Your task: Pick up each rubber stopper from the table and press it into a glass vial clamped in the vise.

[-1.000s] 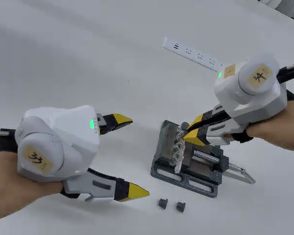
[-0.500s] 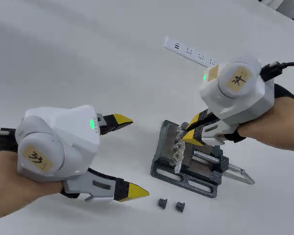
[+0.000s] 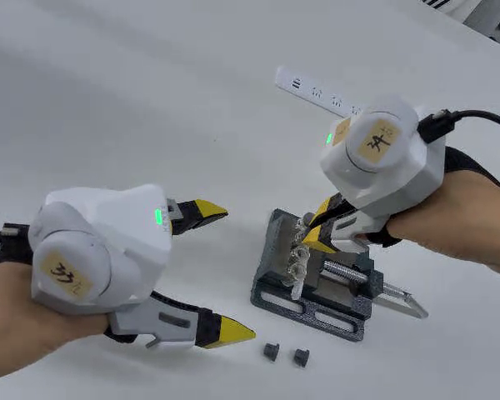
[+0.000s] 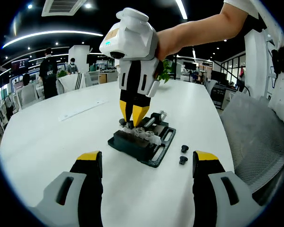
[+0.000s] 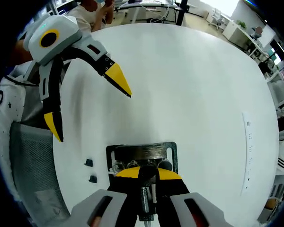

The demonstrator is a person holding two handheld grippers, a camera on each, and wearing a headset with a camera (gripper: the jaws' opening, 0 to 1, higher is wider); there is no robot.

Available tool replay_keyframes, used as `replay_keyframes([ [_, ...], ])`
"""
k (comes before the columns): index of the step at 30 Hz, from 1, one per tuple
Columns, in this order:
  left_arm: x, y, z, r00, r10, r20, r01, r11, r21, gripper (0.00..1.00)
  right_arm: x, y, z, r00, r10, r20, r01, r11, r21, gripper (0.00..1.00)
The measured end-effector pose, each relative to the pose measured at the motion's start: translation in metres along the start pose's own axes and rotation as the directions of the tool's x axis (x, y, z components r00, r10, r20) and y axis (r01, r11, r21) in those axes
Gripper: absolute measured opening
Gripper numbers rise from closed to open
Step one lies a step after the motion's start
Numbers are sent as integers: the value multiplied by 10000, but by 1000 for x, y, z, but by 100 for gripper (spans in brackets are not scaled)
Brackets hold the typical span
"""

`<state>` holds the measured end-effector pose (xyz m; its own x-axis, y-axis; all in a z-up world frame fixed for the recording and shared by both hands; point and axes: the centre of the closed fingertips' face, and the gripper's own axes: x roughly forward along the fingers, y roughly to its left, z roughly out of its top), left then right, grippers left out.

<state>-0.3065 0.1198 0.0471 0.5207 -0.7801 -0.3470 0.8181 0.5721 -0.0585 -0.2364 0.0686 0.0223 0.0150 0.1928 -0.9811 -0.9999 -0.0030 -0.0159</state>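
A dark grey metal vise [image 3: 317, 287] stands on the white table [image 3: 150, 100], clamping a row of clear glass vials [image 3: 297, 260]. The right gripper [image 3: 315, 228] points down at the far end of that row, its yellow-tipped fingers drawn together. A dark round rubber stopper [image 3: 308, 218] sits right at the tips (whether it is pinched, I cannot tell). Two more small dark rubber stoppers [image 3: 271, 352] [image 3: 301, 357] lie just in front of the vise. The left gripper [image 3: 237, 273] hovers left of the vise, fingers spread wide and holding nothing.
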Motion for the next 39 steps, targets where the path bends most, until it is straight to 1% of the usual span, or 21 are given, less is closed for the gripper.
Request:
replay_keyframes([
  [1,0,0,1,10000,-14,-9,14,10000,35,77,0,0,0,10000,27,53,-27,10000,96,6],
  [3,0,-1,3,10000,-21,-6,21,10000,41,77,-1,0,0,9998,96,187,-94,9999,-66,7],
  [4,0,-1,3,10000,-19,-6,19,10000,40,77,-1,0,0,9997,102,235,-102,9999,-4,7],
  [6,-1,0,3,10000,1,-38,-1,10000,52,77,-1,0,0,9992,94,384,-96,9999,57,7],
  [7,-2,0,3,10000,11,-48,-11,10000,67,77,-1,0,0,9986,70,519,-83,9997,238,7],
  [10,-3,-1,2,10000,19,-65,-19,10000,40,77,-1,0,1,9977,3,673,-19,9997,228,8],
  [17,-3,-1,3,10000,14,-53,-14,10000,13,77,-2,2,2,9970,14,772,-40,9994,338,9],
  [22,-2,0,3,10000,32,-12,-32,10000,-4,77,-4,-2,2,9960,-55,892,18,9991,413,9],
  [24,-2,0,3,10000,23,-23,-23,10000,3,77,-6,-1,3,9957,-22,928,-20,9990,452,10],
  [28,-3,1,2,10000,32,-14,-32,10000,1,77,-14,-2,6,9916,-89,1290,10,9982,607,7],
  [32,-3,1,1,10000,36,-24,-36,10000,7,77,-16,-5,2,9920,-178,1250,107,9983,574,4],
  [35,-3,1,0,10000,8,-53,-8,10000,15,77,-16,-5,0,9918,-140,1271,63,9981,610,1],
  [39,-3,0,1,10000,-8,-50,8,10000,-5,76,-16,-2,2,9911,-66,1329,-11,9983,580,1],
])
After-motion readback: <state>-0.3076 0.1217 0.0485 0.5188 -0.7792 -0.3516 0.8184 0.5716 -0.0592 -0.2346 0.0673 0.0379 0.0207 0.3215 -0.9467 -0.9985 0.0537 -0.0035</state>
